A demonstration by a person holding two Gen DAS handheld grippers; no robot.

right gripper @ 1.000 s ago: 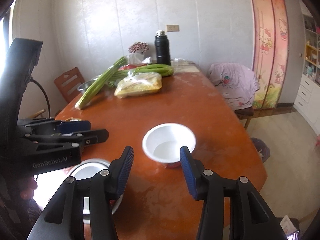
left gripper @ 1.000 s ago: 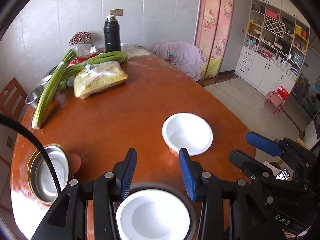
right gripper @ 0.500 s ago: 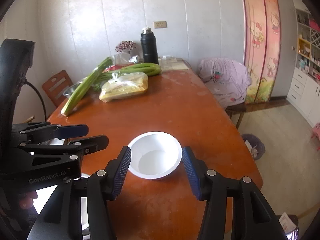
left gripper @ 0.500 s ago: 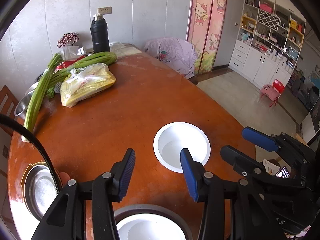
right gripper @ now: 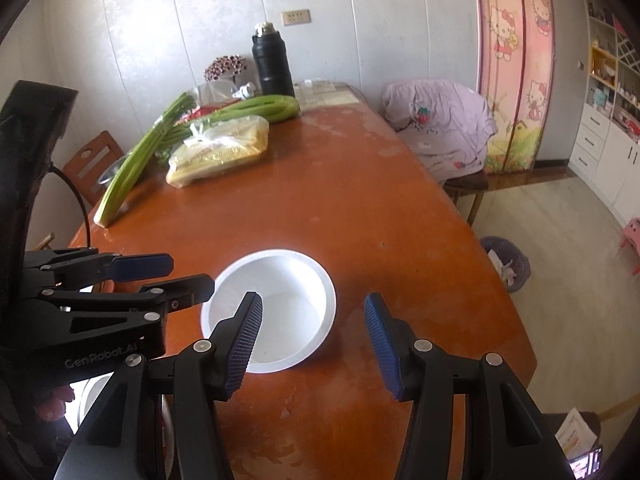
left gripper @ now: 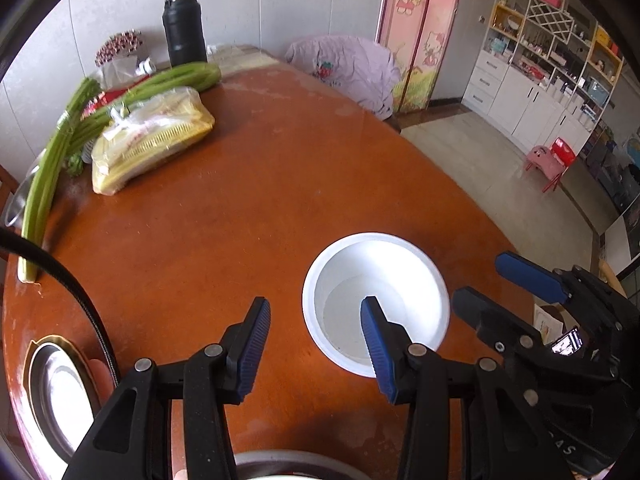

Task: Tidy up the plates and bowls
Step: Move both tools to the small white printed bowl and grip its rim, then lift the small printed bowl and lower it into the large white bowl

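A second white dish [left gripper: 288, 465] is cut off at the left view's bottom edge. One round white plastic bowl [right gripper: 276, 308] sits on the oval orange-brown table [right gripper: 352, 208], between the left gripper [left gripper: 316, 320] and right gripper [right gripper: 314, 316], both part-open, empty.

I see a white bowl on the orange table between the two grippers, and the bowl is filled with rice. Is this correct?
Not quite: the white bowl is empty, as the right wrist view shows. It does stand on the orange table, with the left gripper and right gripper on either side.
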